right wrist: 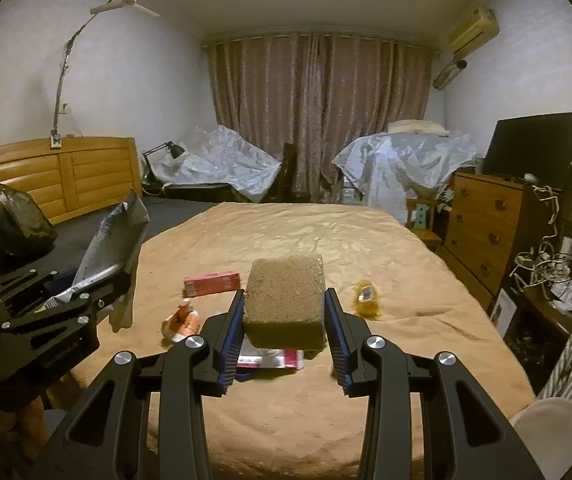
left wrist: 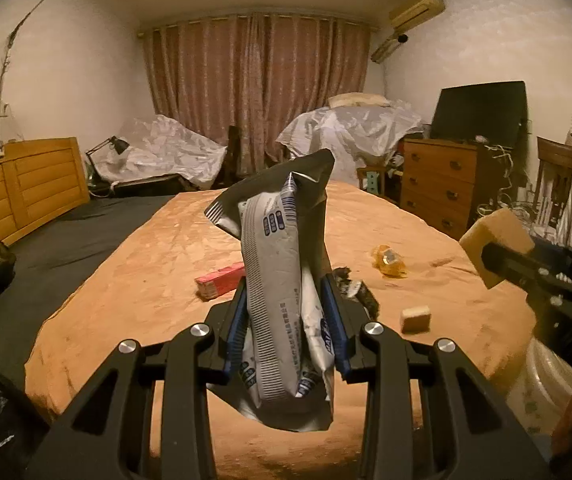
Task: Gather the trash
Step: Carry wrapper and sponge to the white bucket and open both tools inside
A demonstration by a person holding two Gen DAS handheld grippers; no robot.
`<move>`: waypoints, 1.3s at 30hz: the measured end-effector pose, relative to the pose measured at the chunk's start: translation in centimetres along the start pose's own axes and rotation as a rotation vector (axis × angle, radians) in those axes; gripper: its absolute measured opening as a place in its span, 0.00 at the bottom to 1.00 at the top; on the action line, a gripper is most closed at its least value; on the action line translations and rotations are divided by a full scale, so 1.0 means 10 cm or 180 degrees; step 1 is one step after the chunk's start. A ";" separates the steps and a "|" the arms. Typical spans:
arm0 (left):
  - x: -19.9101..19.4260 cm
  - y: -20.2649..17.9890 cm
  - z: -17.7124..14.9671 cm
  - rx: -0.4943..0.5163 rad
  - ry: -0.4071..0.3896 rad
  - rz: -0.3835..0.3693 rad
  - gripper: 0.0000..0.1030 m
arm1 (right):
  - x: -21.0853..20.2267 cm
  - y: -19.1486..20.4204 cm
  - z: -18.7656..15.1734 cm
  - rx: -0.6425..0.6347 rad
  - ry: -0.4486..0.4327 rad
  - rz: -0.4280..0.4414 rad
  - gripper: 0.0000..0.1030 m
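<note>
Halfway-ish: left gripper (left wrist: pixel 286 312) pinching a silver wrapper (left wrist: pixel 282 264), right gripper (right wrist: pixel 286 320) clamped on a tan sponge block (right wrist: pixel 286 300), both lifted over the bed (right wrist: pixel 365 240), with pink box (right wrist: pixel 212 282), yellow wrapper (right wrist: pixel 367 300), more scraps left.

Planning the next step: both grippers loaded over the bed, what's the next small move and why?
Probably carry both loads left to the black bag: the left gripper clamps a silver wrapper, the right gripper a tan sponge block, so neither can pick more.
</note>
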State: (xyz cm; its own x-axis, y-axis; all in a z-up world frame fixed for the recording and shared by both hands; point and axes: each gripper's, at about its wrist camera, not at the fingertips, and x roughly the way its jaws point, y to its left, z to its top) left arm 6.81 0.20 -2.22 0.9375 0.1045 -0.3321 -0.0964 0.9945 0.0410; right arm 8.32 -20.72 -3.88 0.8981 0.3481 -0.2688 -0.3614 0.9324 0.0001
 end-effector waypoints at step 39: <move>0.65 -3.50 -0.32 0.1020 0.1336 -0.2392 0.34 | -1.43 -4.40 -1.14 0.1124 0.1360 -0.1178 0.39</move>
State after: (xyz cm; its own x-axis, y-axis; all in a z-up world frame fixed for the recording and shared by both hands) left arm 15.20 -33.89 -8.86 0.5115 -0.5128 -0.6895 0.6454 0.7590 -0.0857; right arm 8.51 -67.87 -11.03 0.7425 -0.0023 -0.6699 0.1206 0.9841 0.1303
